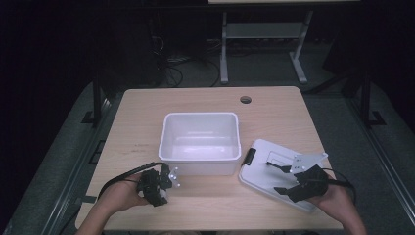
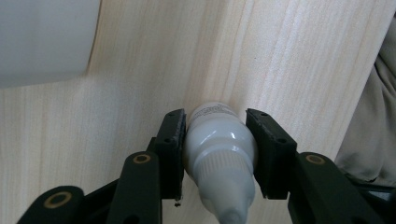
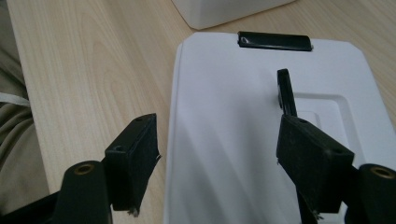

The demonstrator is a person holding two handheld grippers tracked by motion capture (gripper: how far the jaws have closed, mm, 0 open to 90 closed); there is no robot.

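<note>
A small white squeeze bottle (image 2: 219, 149) lies on the wooden table (image 1: 142, 112), and my left gripper (image 2: 215, 121) is shut on its body with both pads pressed against its sides. In the high view that left gripper (image 1: 159, 183) sits near the front left, just before the white plastic tub (image 1: 200, 117), with the bottle (image 1: 172, 177) showing white at its tip. My right gripper (image 1: 272, 177) stands open low over the white lid (image 1: 262, 156) at the front right. Its jaws straddle the lid's (image 3: 233, 93) left edge, and nothing is between them.
The tub (image 2: 42, 37) stands open in the middle of the table, its inside bare. A black latch (image 3: 274, 41) sits on the lid's far end. A cable hole (image 1: 245, 100) marks the table's back. A desk frame and cables stand on the floor beyond.
</note>
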